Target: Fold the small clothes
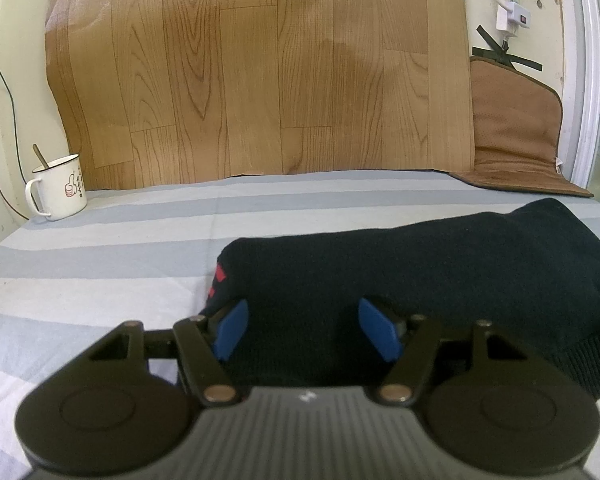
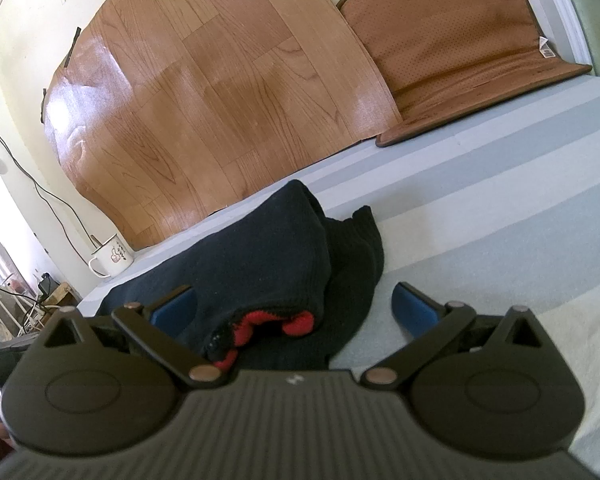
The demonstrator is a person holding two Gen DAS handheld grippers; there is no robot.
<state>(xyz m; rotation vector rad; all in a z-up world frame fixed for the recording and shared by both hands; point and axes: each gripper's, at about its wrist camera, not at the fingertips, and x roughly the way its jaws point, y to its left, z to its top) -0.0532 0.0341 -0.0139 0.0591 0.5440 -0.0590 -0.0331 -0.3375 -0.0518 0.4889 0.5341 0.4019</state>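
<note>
Left gripper (image 1: 306,330): jaws apart, blue pads (image 1: 232,330) standing clear of each other, grasping nothing. Between and under the pads, only the near edge of the dark knit garment (image 1: 420,272), lying flat on the striped sheet (image 1: 100,264); whether the pad tips rest on the cloth cannot be told. Just left of the left pad, a bit of red pattern (image 1: 219,276) on the garment's left end.

Right gripper (image 2: 294,306): jaws wide apart as well, released, nothing clamped. Left pad (image 2: 174,304) over the dark cloth, right pad (image 2: 414,306) over the bare sheet just beside the garment's right edge. Between them, a folded-over part of the same garment (image 2: 276,248), with a red-lined opening (image 2: 268,324) turned toward the near side.

Farther out: garment stretched across the near middle of the sheet, from the left gripper's side over to the right. At the far left, near the wall, a white enamel mug (image 1: 60,188) with a spoon handle (image 1: 40,157) sticking up, well apart from the garment. Along the far edge, a wood-pattern board (image 1: 260,72) leaning upright against the wall. To the right of it, a brown mat (image 1: 512,128), bent up against the wall with its lower part on the sheet. On the wall at far right, a white power strip (image 1: 508,4) held with black tape.
</note>
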